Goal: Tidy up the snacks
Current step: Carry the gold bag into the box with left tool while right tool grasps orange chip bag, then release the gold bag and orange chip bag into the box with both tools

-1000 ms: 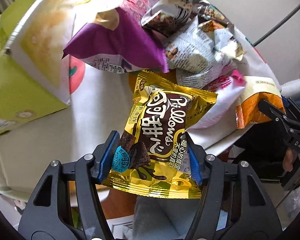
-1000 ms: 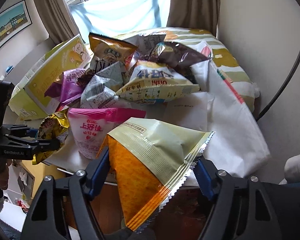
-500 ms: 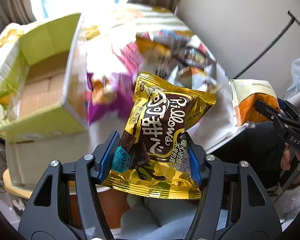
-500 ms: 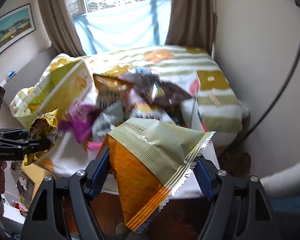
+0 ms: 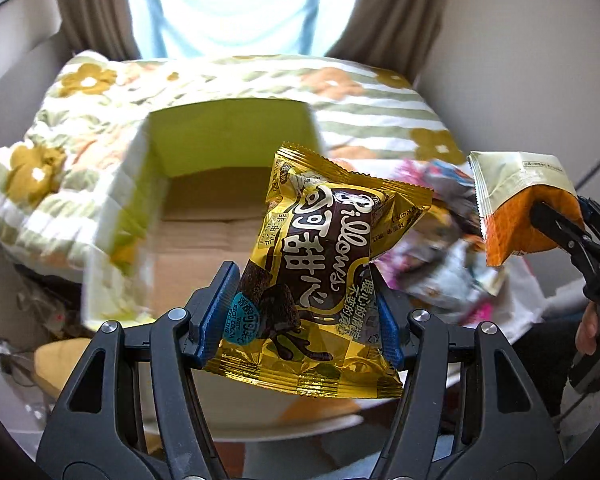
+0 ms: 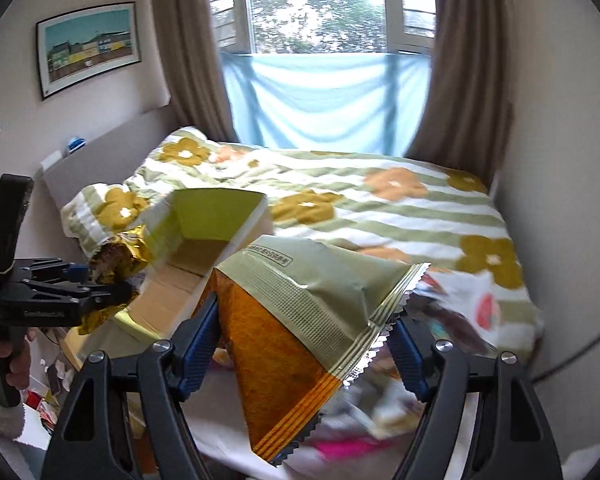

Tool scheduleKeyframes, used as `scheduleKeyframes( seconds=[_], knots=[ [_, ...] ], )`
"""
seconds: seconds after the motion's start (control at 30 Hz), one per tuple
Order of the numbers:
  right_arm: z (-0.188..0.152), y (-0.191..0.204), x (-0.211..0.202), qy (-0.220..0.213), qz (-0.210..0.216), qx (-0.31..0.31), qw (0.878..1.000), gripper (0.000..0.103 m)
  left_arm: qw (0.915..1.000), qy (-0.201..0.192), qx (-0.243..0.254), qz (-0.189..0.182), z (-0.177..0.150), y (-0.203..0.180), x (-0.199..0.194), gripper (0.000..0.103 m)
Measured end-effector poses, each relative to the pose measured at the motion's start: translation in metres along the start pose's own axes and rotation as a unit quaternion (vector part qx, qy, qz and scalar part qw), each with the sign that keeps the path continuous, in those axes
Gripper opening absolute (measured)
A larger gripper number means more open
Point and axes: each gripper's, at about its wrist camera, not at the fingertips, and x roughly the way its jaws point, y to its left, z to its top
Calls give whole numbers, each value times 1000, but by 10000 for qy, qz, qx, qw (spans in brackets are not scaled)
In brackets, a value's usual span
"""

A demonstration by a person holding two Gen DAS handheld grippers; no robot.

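My left gripper (image 5: pixel 306 312) is shut on a gold and brown Pillows snack bag (image 5: pixel 324 264) and holds it in the air in front of an open green cardboard box (image 5: pixel 220 148). My right gripper (image 6: pixel 300 340) is shut on an orange and olive snack bag (image 6: pixel 300 312), raised above the bed's near edge. In the left wrist view the orange bag (image 5: pixel 516 204) and right gripper (image 5: pixel 572 240) hang at the right. In the right wrist view the gold bag (image 6: pixel 120 252) and left gripper (image 6: pixel 84 292) are at the left, beside the box (image 6: pixel 216 216).
Several loose snack bags (image 5: pixel 440 264) lie blurred on a white sheet at the bed's near right. The floral striped quilt (image 6: pixel 380 200) covers the bed, with a window and curtains behind. A wall stands on the right; clutter lies on the floor at the left.
Both grippers have lifted and tilted upward with their bags. The snack pile has dropped low in view, and the open box and the window have come into view.
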Motion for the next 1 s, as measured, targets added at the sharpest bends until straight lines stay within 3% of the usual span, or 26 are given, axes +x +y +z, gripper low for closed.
scheduleKeyframes(
  seconds=[0.17,0.33,0.6,0.7,0.8,1.0],
  knots=[
    [27,58,47,32,303,-75,9995,73,9997,151,-6,173,19,59,17,59],
    [38,102,83,277,378,-103,9988,73,9980,458,318,287,29,95,43,59],
    [36,134,121,684,23,-167,9975,73,9924,890,843,77,30,106,82,59],
    [35,133,127,830,-113,-177,9963,73,9902,1027,943,84,28,104,93,66],
    [36,133,137,959,-115,-138,9952,73,9913,1046,795,85,28,109,99,91],
    [33,132,148,1114,86,-190,9936,73,9962,788,304,225,27,128,75,93]
  ],
)
